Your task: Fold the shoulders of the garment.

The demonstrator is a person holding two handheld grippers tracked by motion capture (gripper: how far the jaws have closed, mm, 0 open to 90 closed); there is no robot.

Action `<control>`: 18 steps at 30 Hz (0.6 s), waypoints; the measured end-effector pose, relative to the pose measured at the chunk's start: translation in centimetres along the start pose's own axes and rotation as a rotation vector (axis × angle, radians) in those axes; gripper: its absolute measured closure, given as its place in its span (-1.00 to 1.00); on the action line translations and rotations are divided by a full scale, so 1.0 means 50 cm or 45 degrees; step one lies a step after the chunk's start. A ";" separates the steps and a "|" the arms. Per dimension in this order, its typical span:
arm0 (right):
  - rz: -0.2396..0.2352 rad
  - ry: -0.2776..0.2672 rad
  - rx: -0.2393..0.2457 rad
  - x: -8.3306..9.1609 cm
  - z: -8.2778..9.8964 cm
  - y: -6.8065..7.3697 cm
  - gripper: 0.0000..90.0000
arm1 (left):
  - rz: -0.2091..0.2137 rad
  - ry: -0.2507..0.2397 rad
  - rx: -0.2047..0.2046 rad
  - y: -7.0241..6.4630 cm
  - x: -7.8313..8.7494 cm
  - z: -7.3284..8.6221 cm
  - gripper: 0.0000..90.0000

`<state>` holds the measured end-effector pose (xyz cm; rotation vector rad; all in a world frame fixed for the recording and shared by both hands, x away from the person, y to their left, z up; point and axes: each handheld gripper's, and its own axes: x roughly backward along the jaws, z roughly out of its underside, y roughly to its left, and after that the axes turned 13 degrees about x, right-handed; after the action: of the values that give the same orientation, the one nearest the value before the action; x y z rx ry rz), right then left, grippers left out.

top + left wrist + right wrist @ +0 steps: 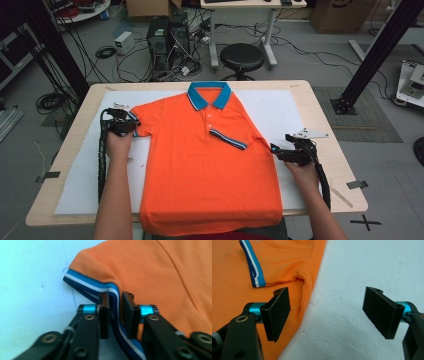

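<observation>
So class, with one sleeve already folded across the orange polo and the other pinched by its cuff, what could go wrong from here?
1. The left gripper holds only the narrow striped cuff of the polo shirt; it may slip out mid-fold.
2. The hem overhangs the table, so pulling could drag the shirt off.
3. The right gripper is open beside the shirt's edge, pinning nothing; the folded sleeve may shift.

Light wooden table (320,117), white sheet (272,110) across it, orange polo shirt (200,165) flat on top
</observation>
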<state>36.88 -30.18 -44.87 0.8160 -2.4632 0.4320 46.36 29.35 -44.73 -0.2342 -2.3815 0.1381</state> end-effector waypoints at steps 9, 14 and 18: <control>-0.003 0.004 -0.003 -0.001 -0.001 0.000 -0.49 | 0.077 -0.090 -0.117 -0.058 0.035 -0.021 0.82; -0.002 0.006 -0.001 -0.001 -0.001 0.000 -0.49 | 0.129 -0.118 -0.197 -0.110 0.052 -0.034 0.81; 0.000 0.006 0.001 -0.001 -0.001 0.001 -0.49 | 0.167 -0.130 -0.248 -0.151 0.056 -0.034 0.81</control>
<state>36.90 -30.11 -44.87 0.8144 -2.4589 0.4340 44.53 22.60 -40.41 -0.4862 -2.4823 -0.0217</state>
